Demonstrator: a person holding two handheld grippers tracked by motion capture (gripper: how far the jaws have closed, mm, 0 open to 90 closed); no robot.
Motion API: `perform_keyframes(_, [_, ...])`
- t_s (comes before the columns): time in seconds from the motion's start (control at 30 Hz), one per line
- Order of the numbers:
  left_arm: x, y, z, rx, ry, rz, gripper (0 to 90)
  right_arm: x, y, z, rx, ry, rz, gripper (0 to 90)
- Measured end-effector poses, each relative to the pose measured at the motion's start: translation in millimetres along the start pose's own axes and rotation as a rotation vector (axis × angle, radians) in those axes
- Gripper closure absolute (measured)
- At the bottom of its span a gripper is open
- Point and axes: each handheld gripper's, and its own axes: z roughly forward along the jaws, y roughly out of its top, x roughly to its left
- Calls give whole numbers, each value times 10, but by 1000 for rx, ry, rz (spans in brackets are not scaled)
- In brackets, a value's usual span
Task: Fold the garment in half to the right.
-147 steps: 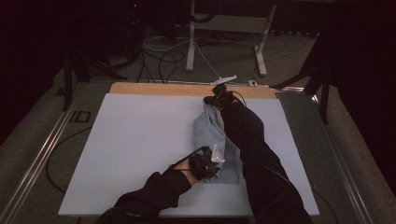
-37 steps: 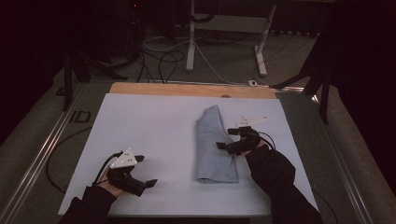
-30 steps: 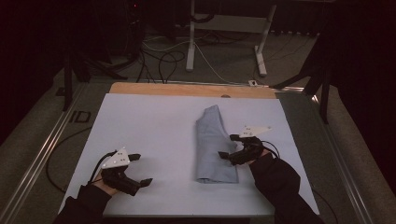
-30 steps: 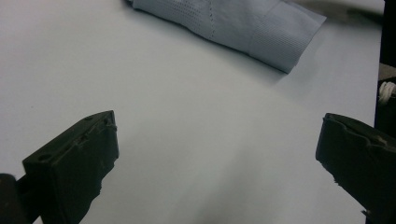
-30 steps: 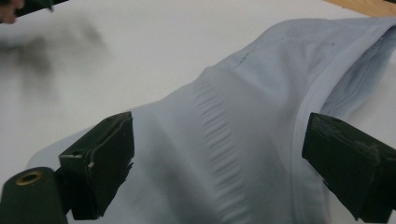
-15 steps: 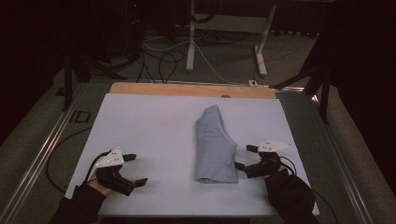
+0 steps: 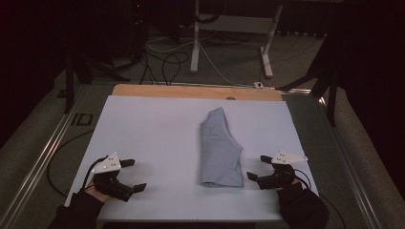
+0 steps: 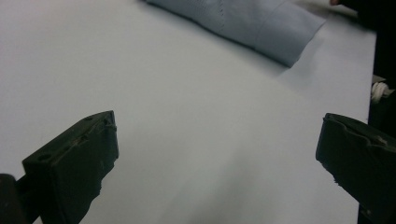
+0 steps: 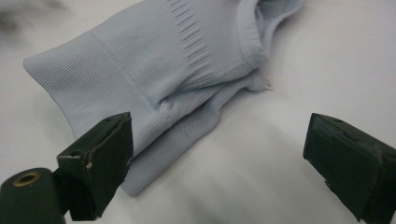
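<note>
Two grippers rest near the surface's [image 7: 157, 124] six-o'clock edge, both with jaws wide apart and holding nothing: left gripper [image 7: 130, 175] around seven o'clock, right gripper [image 7: 260, 168] around five. Between them, just right of centre, lies the pale-blue garment [image 7: 219, 148], folded into a narrow strip. The folding looks finished, with little evidently left.
</note>
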Motion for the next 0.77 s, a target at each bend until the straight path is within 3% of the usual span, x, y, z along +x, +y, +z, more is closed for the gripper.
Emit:
perform_keyframes(0.13, [7,-40,-18,1,10,-8,3,8,-47,-55,-7,-25,26,87])
perform_keyframes(0.3, [24,-91,-54,-13,24,-21,3,57,-100,-79,15,-54,18,87])
perform_keyframes(0.77, [32,-131,-68,-38,38,-28,3,33,-130,-71,10,-51,31,88])
